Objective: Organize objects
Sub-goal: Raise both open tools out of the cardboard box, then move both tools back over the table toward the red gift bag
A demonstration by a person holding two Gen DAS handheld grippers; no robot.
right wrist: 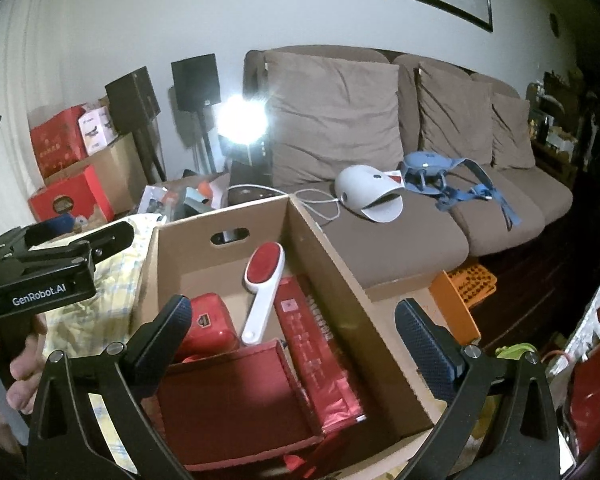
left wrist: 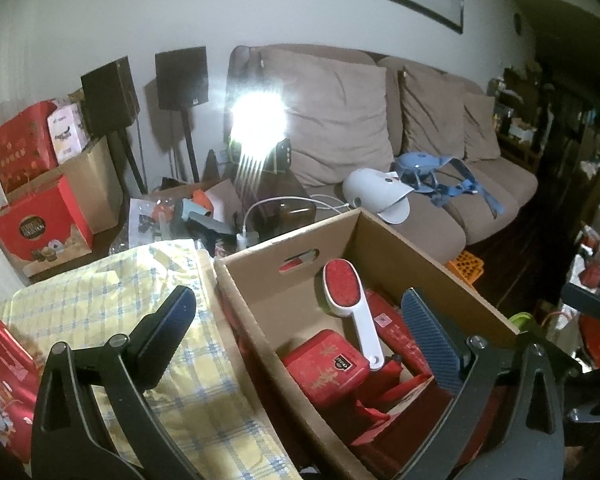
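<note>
An open cardboard box (left wrist: 420, 246) (right wrist: 332, 268) stands in front of me, beside a yellow checked cloth (left wrist: 140, 300) (right wrist: 116, 276). Inside it lie a lint brush (left wrist: 342, 284) (right wrist: 264, 268) with a red head and white handle, a red tin (left wrist: 324, 364) (right wrist: 208, 328), a long red packet (right wrist: 316, 344) and a flat dark red box (right wrist: 228, 404). My left gripper (left wrist: 300, 300) hangs open over the box's left wall, with nothing between its fingers. Over the box's near right part my right gripper (right wrist: 294, 312) is open and empty too. A hand (right wrist: 20, 364) holds the left gripper's handle.
A brown sofa (left wrist: 440, 224) (right wrist: 400, 240) behind the box carries a white hooded device (right wrist: 364, 192) and a blue strapped item (right wrist: 440, 176). An orange crate (right wrist: 472, 284) sits on the floor. Red gift boxes (left wrist: 40, 232), two speakers on stands (left wrist: 182, 78) and a glaring lamp (left wrist: 258, 118) fill the left. A red tin (left wrist: 0, 380) lies on the cloth.
</note>
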